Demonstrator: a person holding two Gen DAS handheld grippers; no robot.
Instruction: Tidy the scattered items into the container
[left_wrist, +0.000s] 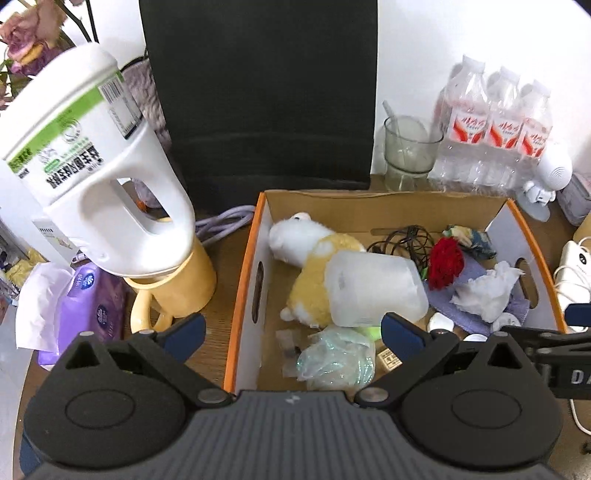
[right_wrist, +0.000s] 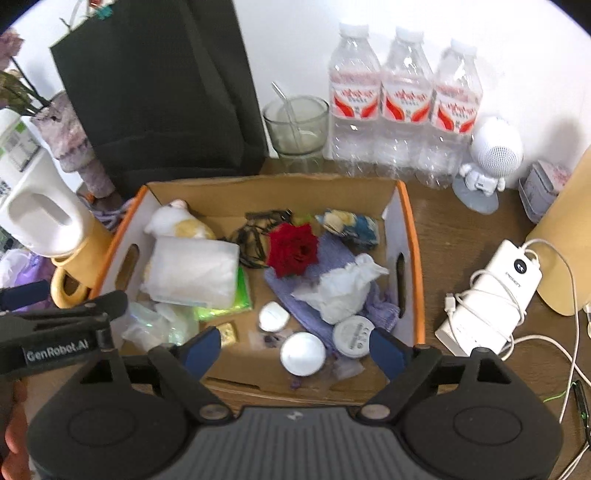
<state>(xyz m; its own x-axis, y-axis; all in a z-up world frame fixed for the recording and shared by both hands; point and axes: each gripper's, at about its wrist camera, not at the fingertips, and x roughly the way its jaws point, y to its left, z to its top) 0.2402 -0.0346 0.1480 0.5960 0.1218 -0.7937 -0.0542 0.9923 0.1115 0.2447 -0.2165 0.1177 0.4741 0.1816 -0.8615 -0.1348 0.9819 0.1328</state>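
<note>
Both tools hang released above the cardboard box (right_wrist: 410, 236), left tool (left_wrist: 291, 332) and right tool (right_wrist: 295, 347) alike empty. Most clutter seems tidied already. On the desk (right_wrist: 443, 221) left of the box stay a tissue pack (left_wrist: 88, 306) and yellow mug (left_wrist: 181, 284). Inside lie a plush toy (left_wrist: 314, 258), frosted bottle (left_wrist: 373, 288), red rose (right_wrist: 291, 247), crumpled tissue (right_wrist: 340, 284) and round tins (right_wrist: 303, 354). Right of it waits a power bank (right_wrist: 495, 291).

"GenRobot.AI" on the left gripper (right_wrist: 55, 350)
</note>
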